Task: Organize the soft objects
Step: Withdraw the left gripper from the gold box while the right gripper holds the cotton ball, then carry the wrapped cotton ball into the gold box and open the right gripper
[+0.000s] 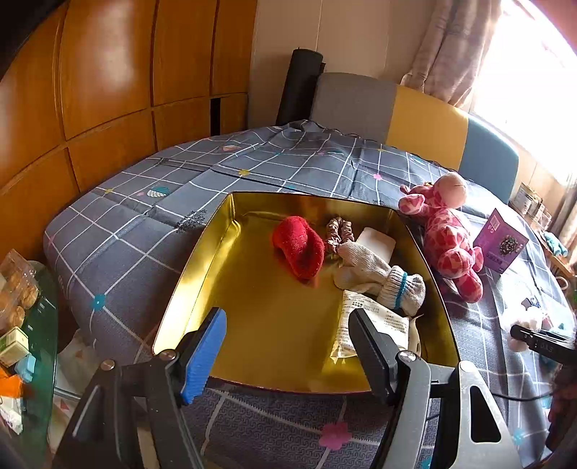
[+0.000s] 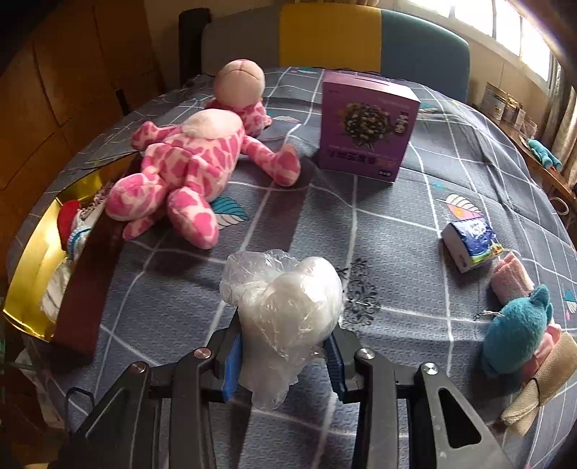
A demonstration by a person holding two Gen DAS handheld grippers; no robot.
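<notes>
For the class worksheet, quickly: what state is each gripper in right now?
Left gripper: open, empty, over the gold tin.
Right gripper: shut on the white plastic-wrapped bundle.

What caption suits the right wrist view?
Right gripper clamps a plastic-wrapped white soft item above the bedspread.

Glossy orange-brown wooden panel wall (image 1: pixel 108 90) left of grey, yellow and blue padded headboard (image 1: pixel 425 122). Pale checked curtain (image 1: pixel 454 47) just right of it, beside glaring bright window (image 1: pixel 533 72). Cream plaster wall (image 1: pixel 324 32) behind.
</notes>
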